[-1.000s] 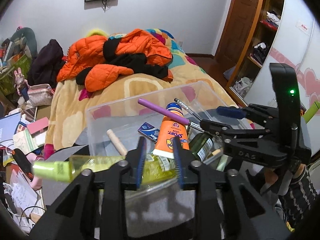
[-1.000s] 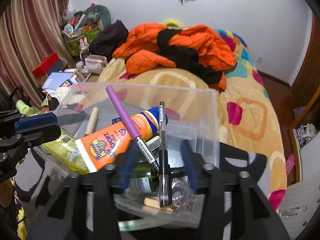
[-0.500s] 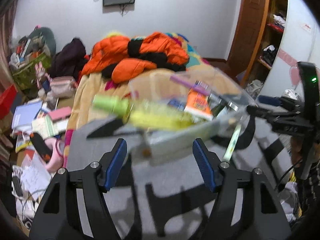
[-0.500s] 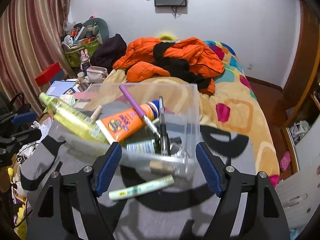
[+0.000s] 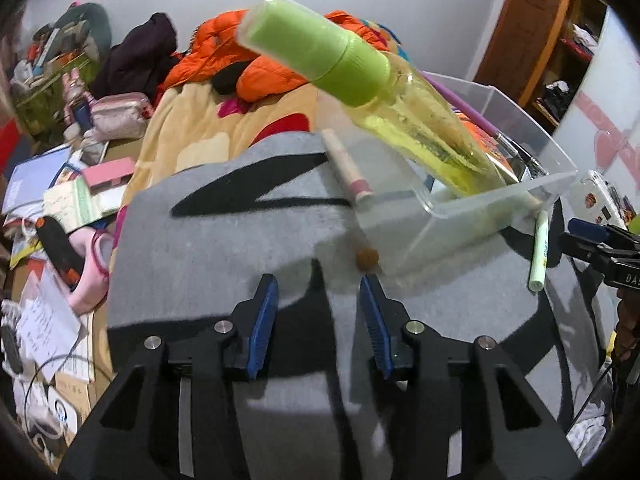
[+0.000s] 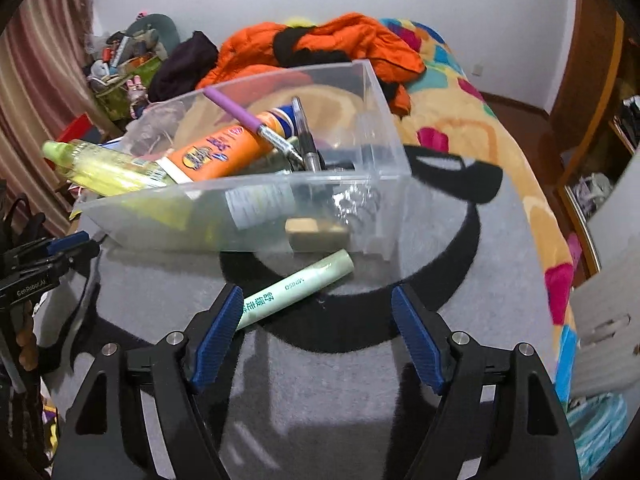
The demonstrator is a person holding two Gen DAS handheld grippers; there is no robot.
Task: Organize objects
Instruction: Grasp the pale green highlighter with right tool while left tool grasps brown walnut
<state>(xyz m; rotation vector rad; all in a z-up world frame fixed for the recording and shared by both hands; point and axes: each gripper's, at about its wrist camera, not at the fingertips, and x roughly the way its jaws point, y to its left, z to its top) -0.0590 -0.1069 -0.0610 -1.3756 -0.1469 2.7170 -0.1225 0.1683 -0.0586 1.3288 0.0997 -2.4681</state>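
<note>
Clear plastic bin (image 6: pixel 372 128), released a second ago, now rests at twelve o'clock holding the bottle (image 5: pixel 400 108), while a pale-green tube (image 6: pixel 294 290) lies outside before both empty, parted jaws.

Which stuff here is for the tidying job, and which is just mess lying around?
For tidying: clear plastic bin, green-capped bottle, orange sunscreen tube, purple pen, pale green tube outside the bin.

Just lying about: orange jacket, pink pouch, books.
</note>
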